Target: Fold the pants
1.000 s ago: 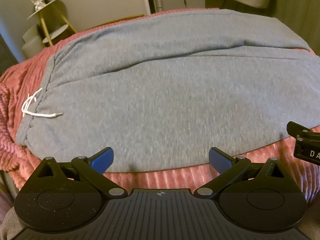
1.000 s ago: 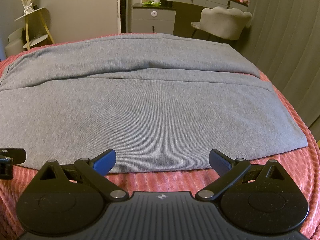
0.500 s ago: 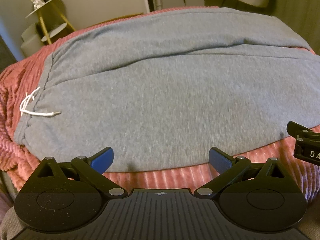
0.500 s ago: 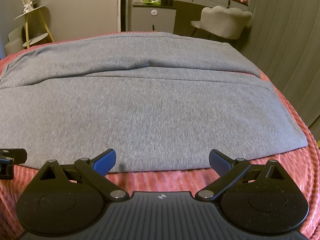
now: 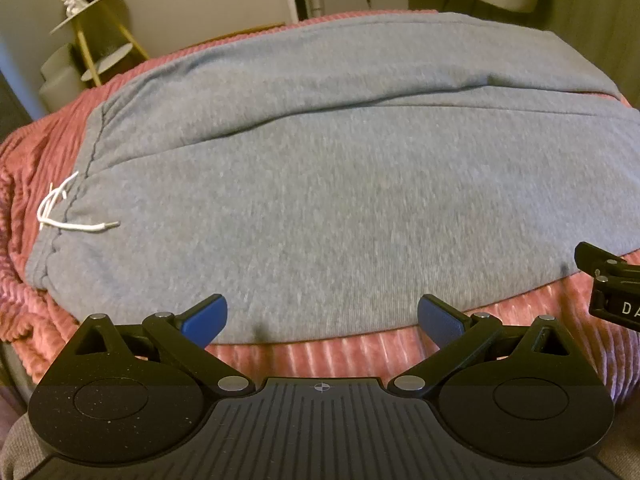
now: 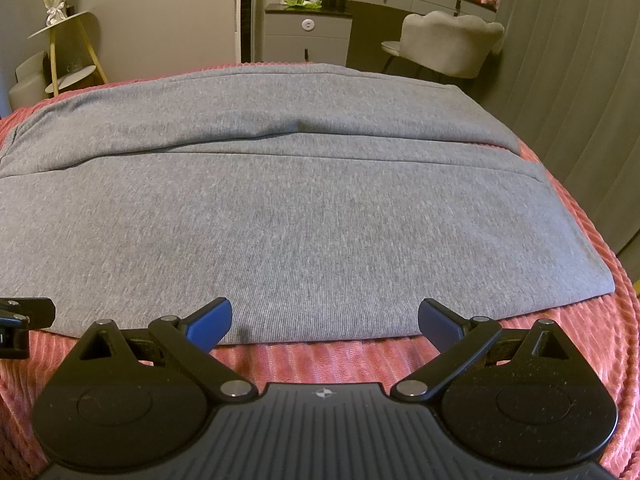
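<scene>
Grey pants (image 5: pixel 340 184) lie flat across a pink ribbed bedspread (image 5: pixel 304 356), waistband to the left with a white drawstring (image 5: pixel 60 212). In the right wrist view the same pants (image 6: pixel 304 216) stretch to their leg ends at the right. My left gripper (image 5: pixel 322 316) is open, blue pads just at the pants' near edge, nothing between them. My right gripper (image 6: pixel 325 316) is also open at the near edge further right. The right gripper's tip (image 5: pixel 608 280) shows at the left view's right border; the left gripper's tip (image 6: pixel 24 320) shows at the right view's left border.
Pink bedspread (image 6: pixel 328 360) shows as a narrow strip in front of the pants. Behind the bed stand a round-shelf side stand (image 6: pixel 68 60), a grey cabinet (image 6: pixel 308 36) and an upholstered chair (image 6: pixel 448 44). A curtain (image 6: pixel 580 80) hangs at the right.
In the left wrist view the pants and drawstring have drifted slightly left and down. The right wrist view has barely shifted. Both grippers stay open.
</scene>
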`<state>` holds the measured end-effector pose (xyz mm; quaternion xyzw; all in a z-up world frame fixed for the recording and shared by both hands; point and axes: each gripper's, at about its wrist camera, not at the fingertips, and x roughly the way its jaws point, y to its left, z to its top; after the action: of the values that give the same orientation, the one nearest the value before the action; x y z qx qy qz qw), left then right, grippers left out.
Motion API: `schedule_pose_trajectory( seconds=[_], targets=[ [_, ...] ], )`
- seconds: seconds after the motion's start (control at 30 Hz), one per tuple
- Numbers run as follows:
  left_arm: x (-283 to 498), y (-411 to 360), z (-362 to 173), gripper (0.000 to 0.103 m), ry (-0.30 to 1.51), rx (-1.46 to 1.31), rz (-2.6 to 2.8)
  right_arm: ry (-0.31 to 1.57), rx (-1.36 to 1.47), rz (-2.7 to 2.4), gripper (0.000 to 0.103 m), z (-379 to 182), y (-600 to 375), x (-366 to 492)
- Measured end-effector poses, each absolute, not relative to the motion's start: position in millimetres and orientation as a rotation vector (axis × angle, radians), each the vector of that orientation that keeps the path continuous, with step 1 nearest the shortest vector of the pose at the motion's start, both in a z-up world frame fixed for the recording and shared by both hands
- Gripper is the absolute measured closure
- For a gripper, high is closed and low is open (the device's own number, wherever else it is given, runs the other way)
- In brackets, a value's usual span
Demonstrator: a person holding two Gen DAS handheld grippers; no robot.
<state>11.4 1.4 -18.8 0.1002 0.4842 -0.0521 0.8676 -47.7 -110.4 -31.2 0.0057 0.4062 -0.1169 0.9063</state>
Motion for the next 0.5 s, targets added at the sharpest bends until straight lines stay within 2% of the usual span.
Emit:
schedule_pose_trajectory(
  seconds=[0.37,0.5],
  targets=[
    [12,2,-18,0.000,1.022,0.209,-0.106,0.830,0.018,-0.233,0.004,-28,-111,-50],
    [10,11,-12,0.000,1.006,0.166,-0.096,0.753,0.099,-0.217,0.004,-18,-122,-61]
  ],
)
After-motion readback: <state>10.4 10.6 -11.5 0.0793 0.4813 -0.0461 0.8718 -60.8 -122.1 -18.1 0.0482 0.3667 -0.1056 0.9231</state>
